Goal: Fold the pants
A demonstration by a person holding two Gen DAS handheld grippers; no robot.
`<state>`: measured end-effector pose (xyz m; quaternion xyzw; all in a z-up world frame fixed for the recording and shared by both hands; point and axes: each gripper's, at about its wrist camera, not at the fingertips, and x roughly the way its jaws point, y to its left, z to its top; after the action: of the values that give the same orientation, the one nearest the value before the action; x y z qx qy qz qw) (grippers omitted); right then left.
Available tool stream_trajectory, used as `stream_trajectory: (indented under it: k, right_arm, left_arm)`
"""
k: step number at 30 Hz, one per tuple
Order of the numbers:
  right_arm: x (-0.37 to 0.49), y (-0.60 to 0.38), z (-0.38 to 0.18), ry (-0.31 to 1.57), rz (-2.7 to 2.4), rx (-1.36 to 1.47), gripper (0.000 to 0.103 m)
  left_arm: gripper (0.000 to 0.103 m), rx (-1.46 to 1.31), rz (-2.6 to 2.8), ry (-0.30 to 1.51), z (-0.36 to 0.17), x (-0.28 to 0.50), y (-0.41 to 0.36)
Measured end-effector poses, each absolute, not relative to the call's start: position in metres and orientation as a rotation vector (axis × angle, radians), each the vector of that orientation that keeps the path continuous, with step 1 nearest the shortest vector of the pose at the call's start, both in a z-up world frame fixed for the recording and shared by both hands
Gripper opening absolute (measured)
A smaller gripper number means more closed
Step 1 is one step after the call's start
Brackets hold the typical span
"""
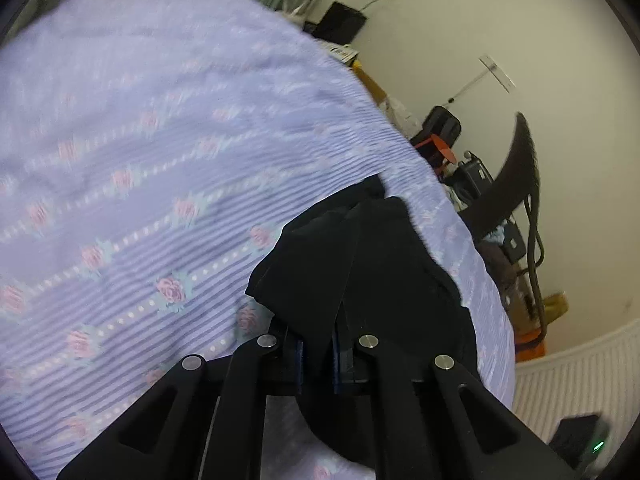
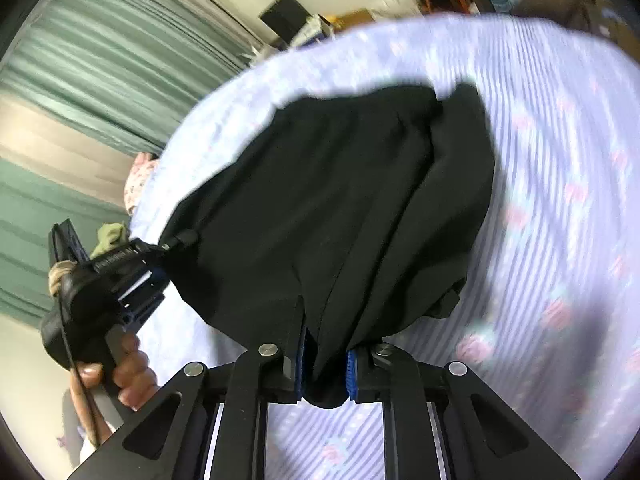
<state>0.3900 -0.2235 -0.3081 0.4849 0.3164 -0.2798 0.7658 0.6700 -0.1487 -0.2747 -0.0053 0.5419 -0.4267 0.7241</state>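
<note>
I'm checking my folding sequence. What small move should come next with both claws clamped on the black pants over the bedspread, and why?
Probably carry both held edges together across the pants and lay them down to make the fold. The left claw and the right claw each pinch black fabric, and the cloth hangs raised above the floral bedspread, so the fold is not yet laid.

Supporting surface: a bed (image 1: pixel 160 140) covered by a lilac ribbed sheet printed with pink roses and dotted white lines. In the left wrist view it fills the left and centre of the frame. In the right wrist view it runs from upper centre down the right side. A pair of black pants (image 2: pixel 340 200) lies partly on the sheet at frame centre, its near edge raised. Sheet detail is blurred.
</note>
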Motion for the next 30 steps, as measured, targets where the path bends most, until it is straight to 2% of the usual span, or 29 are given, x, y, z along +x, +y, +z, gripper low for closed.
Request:
stream_trajectory:
  k: [8, 19, 30]
  right_arm:
    - [0.343, -0.233, -0.213, 0.583, -0.507, 0.954, 0.015]
    - [0.244, -0.160, -0.114, 0.593, -0.201, 0.854, 0.015]
    - [0.174, -0.052, -0.063, 0.665, 0.106, 0.751, 0.015]
  left_arm:
    - [0.010, 0.030, -0.952, 1.036, -0.185, 0.612, -0.109]
    - [0.010, -0.061, -0.708, 0.942, -0.067, 0.450, 0.041]
    - [0.010, -0.113, -0.449, 0.901, -0.013, 0.308, 0.200]
